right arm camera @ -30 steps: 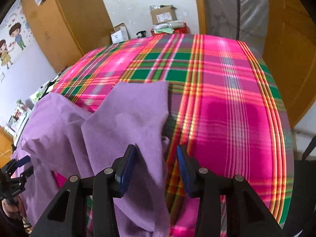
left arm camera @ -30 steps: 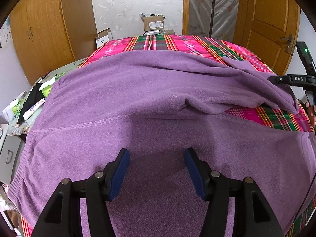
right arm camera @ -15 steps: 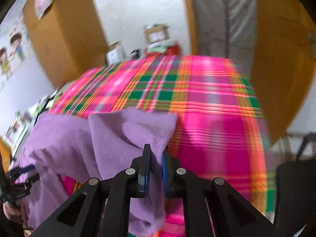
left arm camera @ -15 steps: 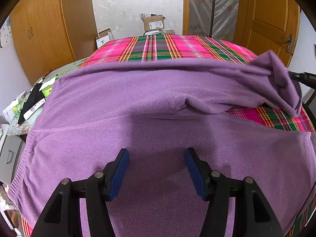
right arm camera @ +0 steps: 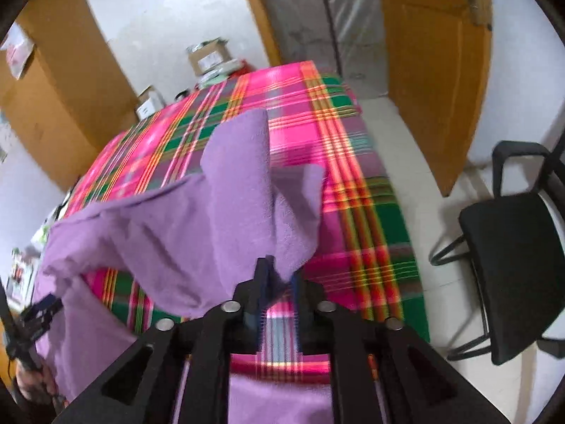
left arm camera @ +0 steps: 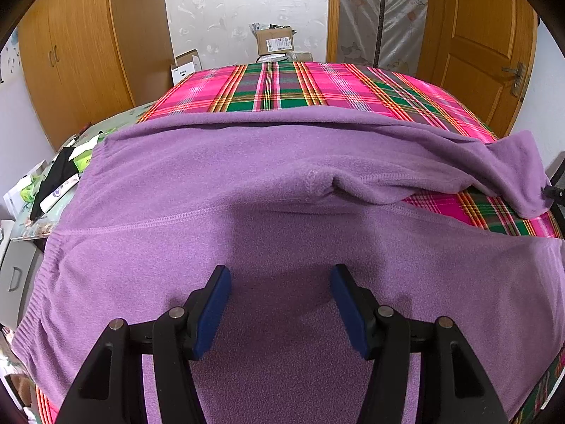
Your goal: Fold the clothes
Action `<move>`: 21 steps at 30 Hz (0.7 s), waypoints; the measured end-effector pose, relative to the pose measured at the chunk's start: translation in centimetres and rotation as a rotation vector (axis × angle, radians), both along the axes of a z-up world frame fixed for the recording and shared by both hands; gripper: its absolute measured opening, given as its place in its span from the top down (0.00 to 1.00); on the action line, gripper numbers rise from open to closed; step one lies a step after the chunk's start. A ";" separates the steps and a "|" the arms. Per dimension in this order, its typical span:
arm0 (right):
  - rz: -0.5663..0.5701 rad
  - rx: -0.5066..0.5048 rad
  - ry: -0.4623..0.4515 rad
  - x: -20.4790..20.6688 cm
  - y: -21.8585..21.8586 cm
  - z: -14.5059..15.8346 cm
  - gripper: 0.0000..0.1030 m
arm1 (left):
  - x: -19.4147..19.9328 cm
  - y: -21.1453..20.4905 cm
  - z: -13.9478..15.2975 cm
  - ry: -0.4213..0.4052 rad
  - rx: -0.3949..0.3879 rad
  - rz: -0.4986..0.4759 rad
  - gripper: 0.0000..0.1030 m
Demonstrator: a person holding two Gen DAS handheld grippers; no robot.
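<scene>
Fleece, purple, covers the near half of a bed: the sweater (left arm camera: 197,190) lies spread flat over the plaid blanket (left arm camera: 310,88), its ribbed hem toward the left edge. The left gripper (left arm camera: 279,282) hovers just above the sweater's body with jaws wide and nothing between them. At the right side of the bed the sleeve (right arm camera: 243,190) is raised off the blanket, its tip hanging down between the pads of the right gripper (right arm camera: 279,282), whose jaws stand narrow and are opening, blurred. A black chair (right arm camera: 512,258) stands on the floor beside the bed, with a wooden door (right arm camera: 434,63) behind it.
</scene>
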State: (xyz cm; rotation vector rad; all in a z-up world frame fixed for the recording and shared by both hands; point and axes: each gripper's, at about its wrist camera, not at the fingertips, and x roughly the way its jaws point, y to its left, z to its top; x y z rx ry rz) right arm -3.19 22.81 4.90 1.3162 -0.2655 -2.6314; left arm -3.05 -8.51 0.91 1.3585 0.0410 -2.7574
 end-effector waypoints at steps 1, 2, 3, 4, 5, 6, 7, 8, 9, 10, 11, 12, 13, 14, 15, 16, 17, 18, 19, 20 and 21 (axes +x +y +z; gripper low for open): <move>0.013 -0.002 0.016 0.0 -0.1 0.3 0.67 | 0.0 0.0 0.0 0.000 0.001 0.000 0.41; 0.024 -0.005 0.035 -0.2 -0.3 0.8 0.65 | 0.0 0.0 0.0 0.000 0.001 0.000 0.41; 0.033 -0.015 0.052 -0.4 -0.4 1.2 0.63 | 0.0 0.0 0.0 0.000 0.001 0.000 0.41; 0.041 -0.032 0.067 -0.8 -0.4 1.5 0.61 | 0.0 0.0 0.0 0.000 0.002 0.000 0.41; 0.046 -0.063 0.080 -1.2 -0.1 1.7 0.57 | 0.0 -0.1 0.0 0.000 0.003 0.000 0.41; 0.050 -0.098 0.092 -1.7 0.2 1.9 0.57 | 0.0 -0.1 0.0 0.000 0.003 0.000 0.41; 0.043 -0.146 0.089 -2.2 0.7 1.8 0.57 | 0.0 -0.1 0.0 0.000 0.004 0.000 0.41; 0.033 -0.197 0.082 -2.6 1.1 1.7 0.56 | 0.0 -0.2 0.0 -0.001 0.004 0.000 0.41; 0.040 -0.246 0.072 -3.0 1.0 1.6 0.55 | 0.0 -0.2 0.0 -0.001 0.004 0.000 0.41; 0.059 -0.262 0.065 -3.1 0.4 1.6 0.55 | 0.0 -0.2 0.0 0.000 0.004 0.000 0.41; 0.102 -0.231 0.069 -2.9 -0.9 1.8 0.55 | 0.0 -0.2 0.0 0.000 0.003 0.000 0.41; 0.146 -0.192 0.073 -2.7 -2.2 2.0 0.55 | 0.0 -0.2 0.0 0.000 0.003 0.000 0.41; 0.202 -0.146 0.077 -2.3 -3.9 2.1 0.55 | 0.0 -0.2 0.0 0.000 0.002 0.000 0.41; 0.261 -0.098 0.081 -1.8 -5.7 2.1 0.55 | 0.1 -0.1 0.0 0.000 0.001 0.000 0.41; 0.333 -0.068 0.072 -1.3 -7.5 1.9 0.55 | 0.1 -0.1 0.0 0.000 0.001 0.000 0.41; 0.400 -0.036 0.058 -0.7 -9.2 1.6 0.55 | 0.1 -0.1 0.0 -0.001 0.001 0.000 0.41; 0.463 -0.001 0.044 0.0 -10.8 1.4 0.55 | 0.1 -0.1 0.0 -0.001 0.001 0.000 0.41; 0.501 0.024 0.039 0.5 -11.8 1.1 0.55 | 0.1 -0.1 0.0 -0.001 0.001 0.000 0.41; 0.532 0.047 0.036 1.1 -12.5 0.9 0.55 | 0.1 -0.1 0.0 -0.001 0.001 0.000 0.41; 0.563 0.070 0.034 1.6 -13.3 0.7 0.55 | 0.1 -0.1 0.0 -0.001 0.001 0.000 0.41; 0.538 0.049 0.036 1.6 -12.9 0.8 0.55 | 0.1 -0.1 0.0 -0.001 0.001 0.000 0.41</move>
